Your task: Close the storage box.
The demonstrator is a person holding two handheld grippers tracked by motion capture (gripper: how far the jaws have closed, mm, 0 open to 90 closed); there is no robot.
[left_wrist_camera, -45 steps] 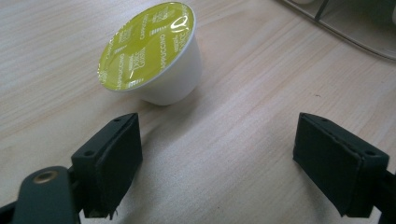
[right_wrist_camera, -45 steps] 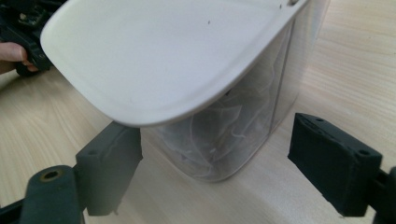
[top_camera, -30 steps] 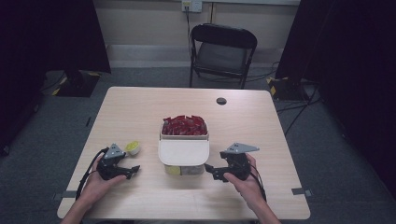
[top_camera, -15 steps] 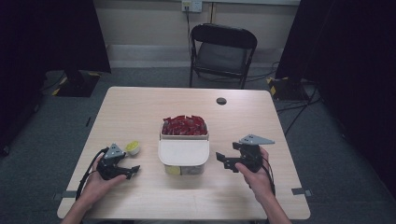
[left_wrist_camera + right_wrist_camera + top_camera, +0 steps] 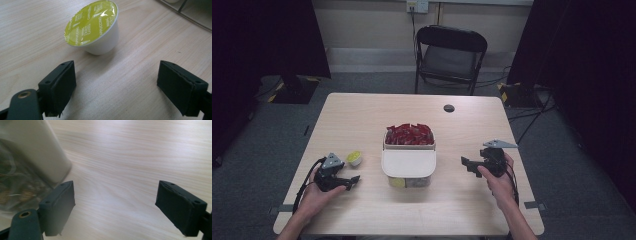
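Container on worktop, midway between left and right edges, nearer front edge. Packets in container's rear compartment; lid over front part. Capsule on worktop left of container, apart from it. Left gripper near front-left corner, just before capsule, capsule beyond its fingers. Right gripper right of container, apart, toward right edge. Small disc near rear edge. Chair behind worktop.

High view: looking forward and down over the whole table from its near edge. Left gripper view: riding low, facing the yellow-lidded capsule close up. Right gripper view: skimming the tabletop beside the container. All are sharing the table's near half.
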